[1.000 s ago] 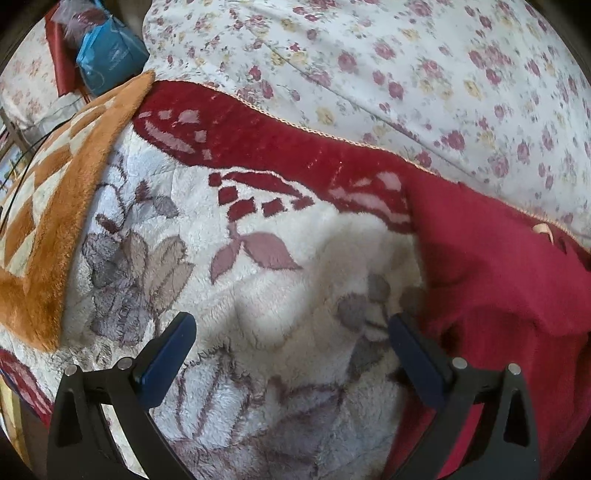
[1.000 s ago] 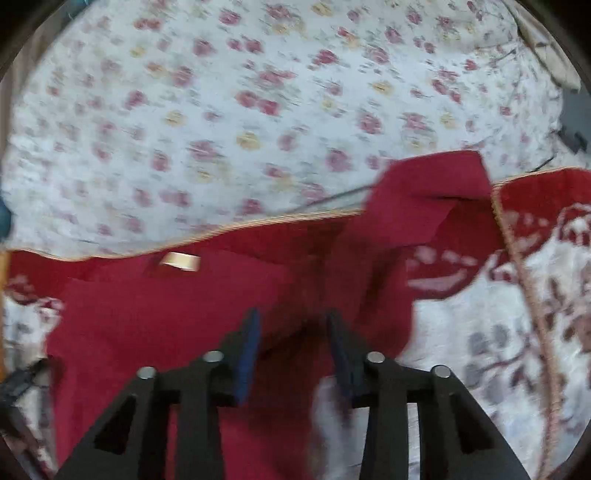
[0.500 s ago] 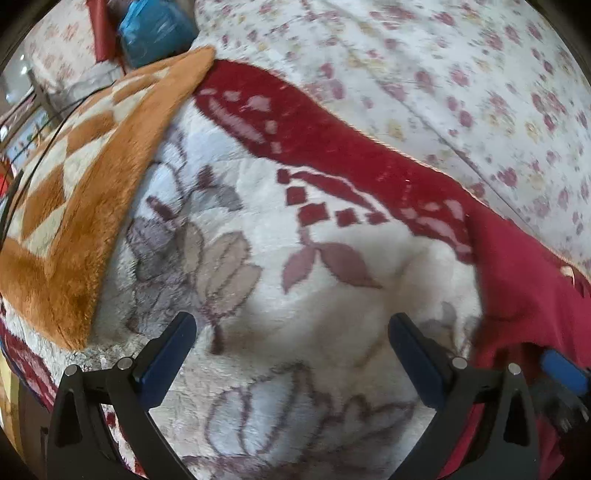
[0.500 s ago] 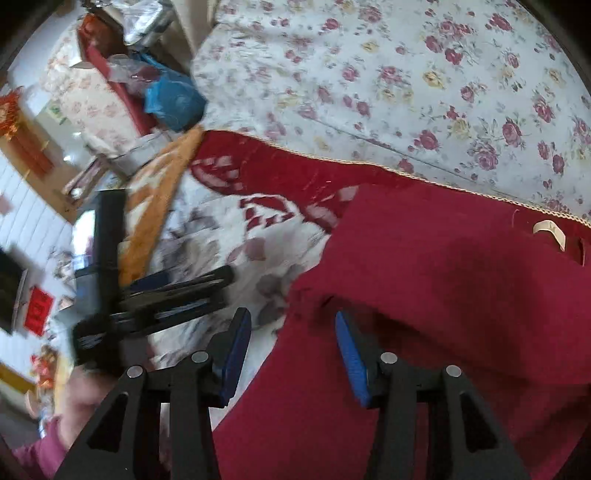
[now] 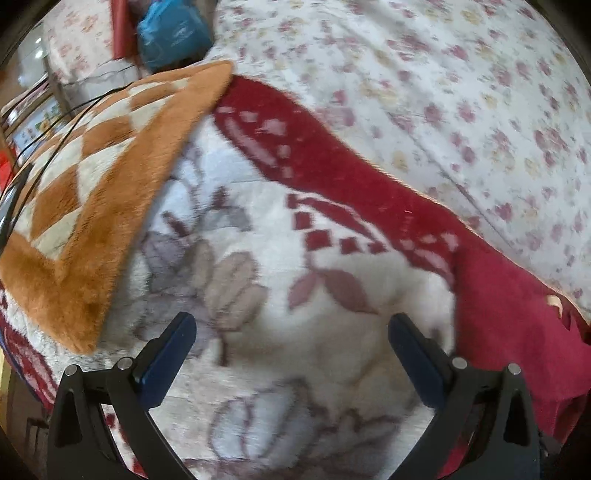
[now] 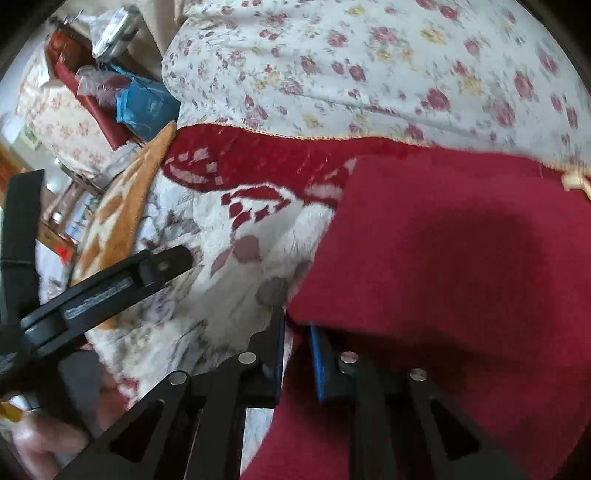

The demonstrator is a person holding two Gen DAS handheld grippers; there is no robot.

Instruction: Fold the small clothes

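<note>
A dark red garment (image 6: 454, 266) lies on a plush white blanket with red border and leaf pattern (image 6: 258, 221). A small beige label (image 6: 574, 181) shows at its far edge. My right gripper (image 6: 297, 345) is shut on the garment's near left edge, with red cloth between the blue pads. In the left wrist view the garment (image 5: 517, 321) lies at the right. My left gripper (image 5: 291, 343) is open and empty above the white blanket (image 5: 295, 295), left of the garment. The left gripper also shows in the right wrist view (image 6: 110, 280).
A floral bedsheet (image 5: 443, 92) covers the bed behind the blanket. An orange and white checked blanket (image 5: 92, 184) lies at the left. A blue bag (image 5: 170, 33) and red items sit at the far left corner.
My right gripper has closed onto the garment's left edge. My left gripper has drifted left, so the garment now sits further right in its view.
</note>
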